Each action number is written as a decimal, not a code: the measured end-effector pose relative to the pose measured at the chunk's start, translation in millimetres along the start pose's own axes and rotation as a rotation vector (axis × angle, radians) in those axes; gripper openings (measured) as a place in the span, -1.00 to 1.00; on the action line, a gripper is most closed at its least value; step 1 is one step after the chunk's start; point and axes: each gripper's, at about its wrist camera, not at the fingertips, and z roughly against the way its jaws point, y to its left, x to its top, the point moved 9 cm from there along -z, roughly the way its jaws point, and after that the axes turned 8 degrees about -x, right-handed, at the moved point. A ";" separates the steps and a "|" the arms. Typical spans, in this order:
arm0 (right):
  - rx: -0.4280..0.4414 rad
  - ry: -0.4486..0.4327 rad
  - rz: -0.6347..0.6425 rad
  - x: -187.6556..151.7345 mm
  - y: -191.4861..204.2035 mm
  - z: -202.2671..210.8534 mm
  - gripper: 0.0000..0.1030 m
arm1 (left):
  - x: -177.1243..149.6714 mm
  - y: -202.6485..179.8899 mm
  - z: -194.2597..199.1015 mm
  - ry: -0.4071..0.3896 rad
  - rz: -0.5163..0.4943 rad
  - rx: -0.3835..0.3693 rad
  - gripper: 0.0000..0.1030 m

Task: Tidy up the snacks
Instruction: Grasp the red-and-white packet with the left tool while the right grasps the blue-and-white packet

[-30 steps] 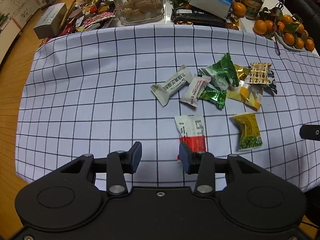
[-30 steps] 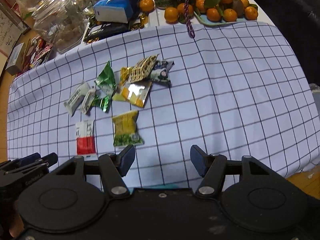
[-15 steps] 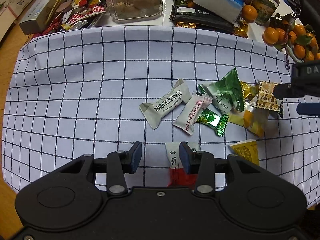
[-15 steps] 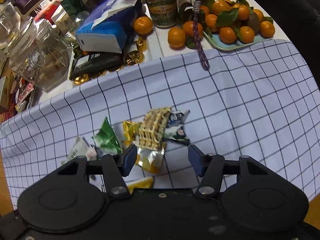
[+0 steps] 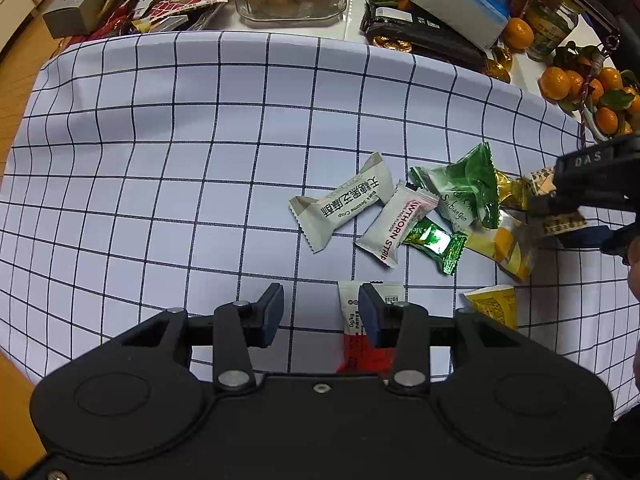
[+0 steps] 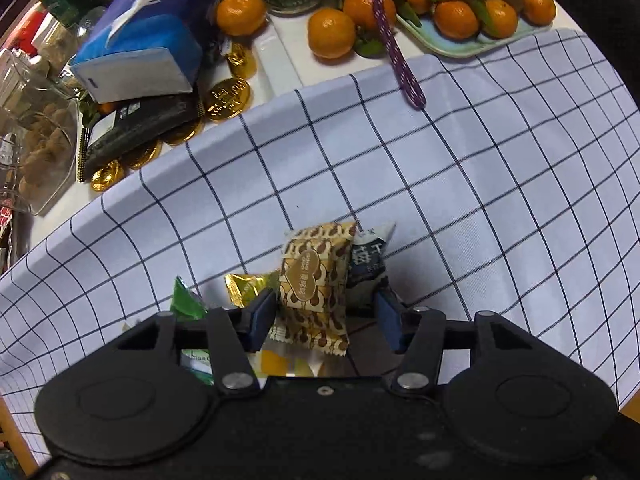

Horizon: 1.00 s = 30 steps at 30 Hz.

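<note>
My right tool [image 6: 326, 314], jaws wide, straddles the brown-patterned packet [image 6: 314, 292]; long axis runs straight ahead. Left tool [image 5: 320, 314], also wide, farther off.

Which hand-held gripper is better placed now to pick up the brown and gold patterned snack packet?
Right. The right hand-held gripper already has its open fingers on both sides of the brown and gold patterned snack packet.

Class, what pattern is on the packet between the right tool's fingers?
Brown shapes on gold, with a gold heart label: the packet, clearest in the right wrist view.
</note>
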 end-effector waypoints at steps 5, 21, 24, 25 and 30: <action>-0.027 0.055 0.005 -5.9 -27.8 -7.1 -0.16 | -1.8 1.8 -4.2 0.006 0.002 0.020 -0.04; 0.072 -0.082 -0.126 22.7 -47.7 30.5 -0.14 | -5.2 1.8 -3.0 0.015 0.014 -0.013 -0.04; 0.043 -0.153 -0.153 31.8 -33.6 34.5 -0.13 | -6.4 4.5 -2.5 0.012 0.016 -0.012 -0.04; 0.031 -0.167 -0.148 33.7 -30.0 33.0 -0.13 | -7.2 5.6 -2.2 0.012 0.017 -0.011 -0.04; 0.005 -0.101 -0.082 24.5 -13.6 9.5 -0.13 | -8.3 11.8 -1.8 0.017 0.025 -0.016 -0.04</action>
